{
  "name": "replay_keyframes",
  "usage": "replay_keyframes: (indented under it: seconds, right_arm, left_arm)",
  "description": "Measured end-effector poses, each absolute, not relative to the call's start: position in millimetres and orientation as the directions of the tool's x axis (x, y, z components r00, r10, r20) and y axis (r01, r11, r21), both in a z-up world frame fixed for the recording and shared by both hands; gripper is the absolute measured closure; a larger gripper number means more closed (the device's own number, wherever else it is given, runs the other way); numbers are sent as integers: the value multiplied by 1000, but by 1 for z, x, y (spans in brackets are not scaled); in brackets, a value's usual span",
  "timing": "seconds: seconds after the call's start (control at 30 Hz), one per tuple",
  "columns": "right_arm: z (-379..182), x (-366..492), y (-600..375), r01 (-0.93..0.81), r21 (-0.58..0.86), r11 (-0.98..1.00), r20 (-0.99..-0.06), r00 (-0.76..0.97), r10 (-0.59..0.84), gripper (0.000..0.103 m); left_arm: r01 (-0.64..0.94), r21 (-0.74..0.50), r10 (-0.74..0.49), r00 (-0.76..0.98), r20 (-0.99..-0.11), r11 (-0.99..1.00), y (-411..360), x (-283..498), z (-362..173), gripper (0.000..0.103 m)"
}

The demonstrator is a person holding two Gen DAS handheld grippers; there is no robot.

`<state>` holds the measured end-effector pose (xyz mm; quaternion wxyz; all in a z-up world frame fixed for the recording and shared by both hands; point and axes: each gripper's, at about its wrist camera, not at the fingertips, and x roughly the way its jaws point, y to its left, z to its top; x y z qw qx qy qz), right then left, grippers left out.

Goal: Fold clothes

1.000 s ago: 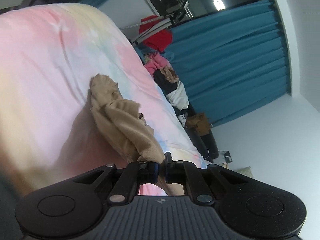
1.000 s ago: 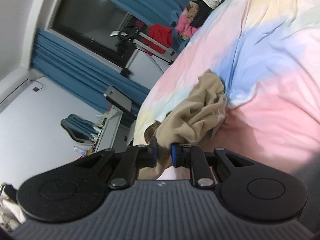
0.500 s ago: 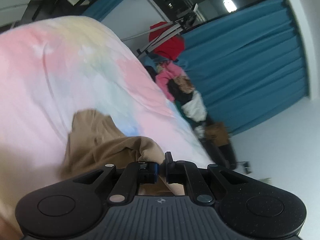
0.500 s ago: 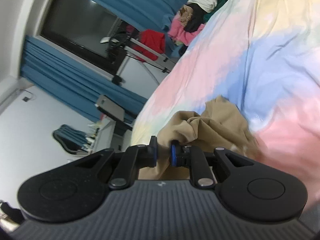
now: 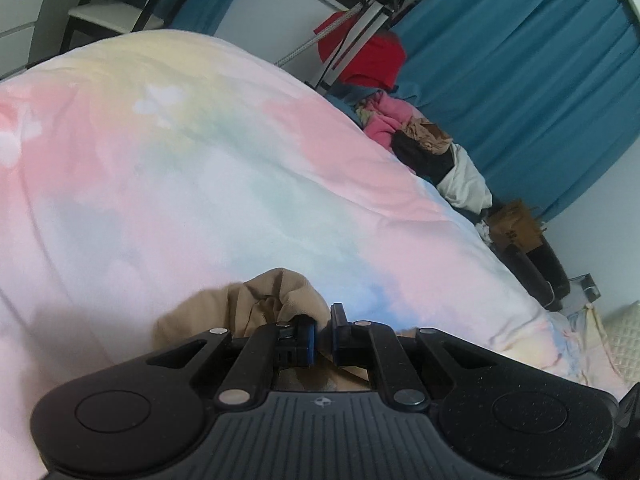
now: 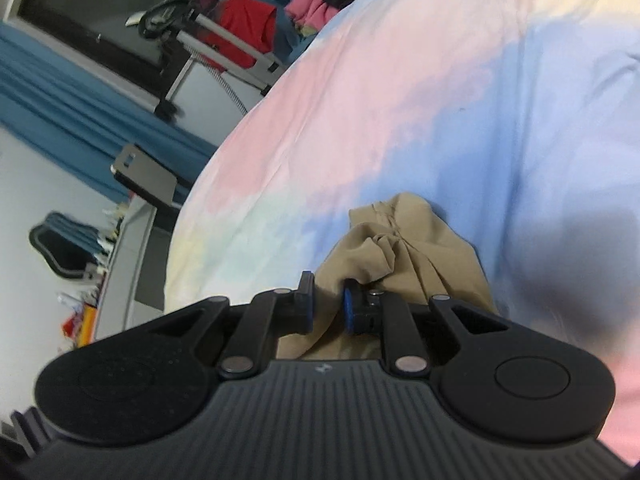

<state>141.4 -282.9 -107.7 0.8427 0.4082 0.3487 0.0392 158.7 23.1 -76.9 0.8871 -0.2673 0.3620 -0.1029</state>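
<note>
A tan garment [image 5: 256, 308] is bunched up over a pastel tie-dye bedspread [image 5: 200, 168]. My left gripper [image 5: 323, 336] is shut on a fold of it, with the cloth bulging just beyond the fingers. In the right wrist view the same tan garment [image 6: 408, 256] hangs crumpled in front of my right gripper [image 6: 328, 304], whose jaws stand a little apart with a thick bunch of the cloth pinched between them. Most of the garment is hidden under the gripper bodies.
A heap of clothes [image 5: 424, 148] lies at the bed's far edge, before blue curtains [image 5: 520, 80]. A metal rack with a red garment [image 5: 368, 56] stands behind. A desk with a laptop [image 6: 148, 180] and a dark chair [image 6: 60, 240] are off the bed's side.
Both grippers have swung towards the bed while holding the tan garment. The cloth that hung long a second ago now sits bunched close to the fingers. The right jaws have widened slightly.
</note>
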Motion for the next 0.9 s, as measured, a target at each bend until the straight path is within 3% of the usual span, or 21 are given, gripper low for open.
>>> replay_keyframes:
  seconds: [0.23,0.3,0.33,0.37,0.4,0.43,0.47,0.5,0.53,0.63,0.9]
  right_arm:
    - [-113,152,-273,138,677,723,-543,757,363,84]
    - [-112,149,-273,122,676,727,-534,760,370,81]
    - [-107,145,-273,99,670,736,-521,770,370,72]
    - [-103,140,-273,77,662,745,-507,779,370,56]
    - [-98,136,-273,55,654,754,-492,788,370,44]
    - [-91,129,-271,26,635,772,-470,806,360,19]
    - [-82,121,-268,-12,600,800,-435,834,339,7]
    - [-73,113,-265,-45,565,824,-403,856,323,7]
    - [-69,108,-263,-67,539,840,-384,867,316,0]
    - [-64,99,-259,-98,484,870,-367,880,303,0]
    - [-92,126,-242,-20,258,966,-516,843,155,5]
  left_arm:
    - [20,-472,-330,742,-584,881,14,158,-82,91]
    - [42,-448,-328,741,-586,893,10,155,-77,80]
    - [57,-436,-330,742,-583,898,9,152,-74,69]
    - [78,-424,-334,748,-574,902,7,148,-70,60]
    - [95,-407,-329,763,-557,909,6,141,-65,57]
    - [110,-381,-317,780,-539,918,4,135,-60,48]
    - [130,-345,-305,798,-520,930,2,129,-55,36]
    - [154,-309,-299,809,-506,939,-1,124,-51,30]
    - [176,-272,-294,820,-491,946,-3,119,-47,20]
    - [224,-193,-291,828,-480,955,-9,111,-44,18]
    - [202,-87,-211,744,-635,976,-22,132,-89,19]
